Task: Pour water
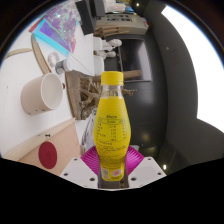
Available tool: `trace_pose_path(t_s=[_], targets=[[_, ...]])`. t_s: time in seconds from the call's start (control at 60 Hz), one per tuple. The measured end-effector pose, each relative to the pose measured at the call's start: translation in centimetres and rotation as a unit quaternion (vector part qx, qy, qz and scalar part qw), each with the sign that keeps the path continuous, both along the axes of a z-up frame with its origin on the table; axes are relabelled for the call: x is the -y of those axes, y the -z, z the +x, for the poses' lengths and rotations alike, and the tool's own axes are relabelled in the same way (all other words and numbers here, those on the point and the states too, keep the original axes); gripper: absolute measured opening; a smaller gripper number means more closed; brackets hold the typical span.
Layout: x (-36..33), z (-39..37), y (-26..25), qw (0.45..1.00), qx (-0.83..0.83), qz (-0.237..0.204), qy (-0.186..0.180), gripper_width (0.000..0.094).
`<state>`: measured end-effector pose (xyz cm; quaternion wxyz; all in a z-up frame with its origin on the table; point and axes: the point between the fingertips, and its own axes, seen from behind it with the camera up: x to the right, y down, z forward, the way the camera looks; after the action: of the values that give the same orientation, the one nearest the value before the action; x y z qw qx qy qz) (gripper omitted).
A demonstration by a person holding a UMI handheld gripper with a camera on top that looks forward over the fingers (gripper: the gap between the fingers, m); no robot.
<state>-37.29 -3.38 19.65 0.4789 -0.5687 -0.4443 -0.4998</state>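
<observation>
A clear plastic bottle (113, 122) with a yellow cap and a yellow label stands upright between my fingers, lifted above the table. My gripper (113, 165) is shut on the bottle's lower part; the magenta pads (92, 160) press on it at both sides. A white mug (42, 93) stands on the white table (20, 75) to the left, beyond the fingers.
A red round thing (47, 154) lies on a light board at the near left. A dark chair back (150, 80) stands right behind the bottle. Cluttered things, among them a bluish bag (58, 28), lie at the far end of the table.
</observation>
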Motion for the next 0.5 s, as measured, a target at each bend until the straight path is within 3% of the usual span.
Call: trace_pose_path(t_s=[0.283, 0.367, 0.5], targets=[[-2.9, -1.3, 2.4, 0.973, 0.228, -0.001, -0.043, 0.0293], [-3.0, -1.6, 2.9, 0.97, 0.238, -0.006, -0.051, 0.0295], [-3.2, -1.1, 2.9, 0.983, 0.182, -0.013, -0.034, 0.0294]])
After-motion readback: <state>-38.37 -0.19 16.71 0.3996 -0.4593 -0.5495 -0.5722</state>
